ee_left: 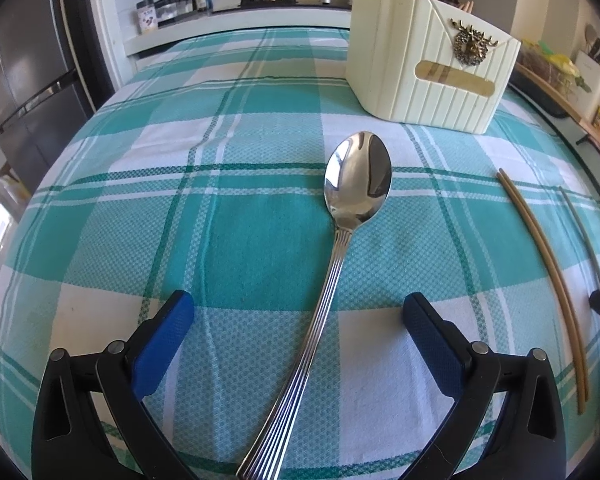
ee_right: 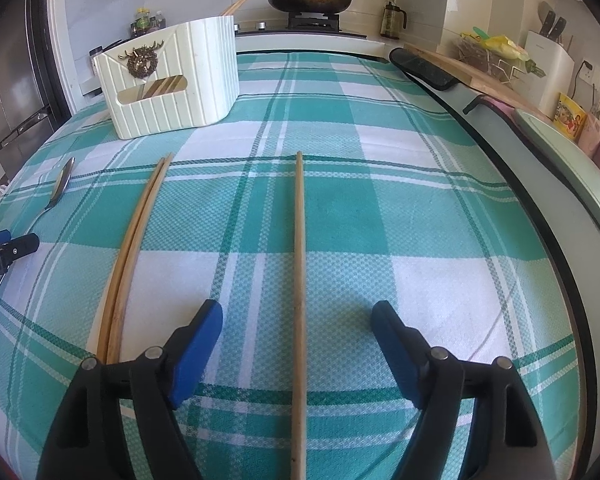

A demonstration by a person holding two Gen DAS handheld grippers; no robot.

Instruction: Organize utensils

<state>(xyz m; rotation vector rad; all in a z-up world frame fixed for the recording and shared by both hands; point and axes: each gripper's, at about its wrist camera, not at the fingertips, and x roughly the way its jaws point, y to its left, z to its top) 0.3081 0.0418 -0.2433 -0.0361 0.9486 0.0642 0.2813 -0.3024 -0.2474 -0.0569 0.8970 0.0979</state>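
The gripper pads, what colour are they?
Blue, on black arms; the right wrist view shows the pads best.

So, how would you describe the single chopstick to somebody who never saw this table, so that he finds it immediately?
Start from the cream utensil holder with the brass deer emblem, standing on the green plaid tablecloth. In front of it lie a spoon, a chopstick pair and the single chopstick, between the open fingers of the right gripper. It lies alone; the pair lies touching.
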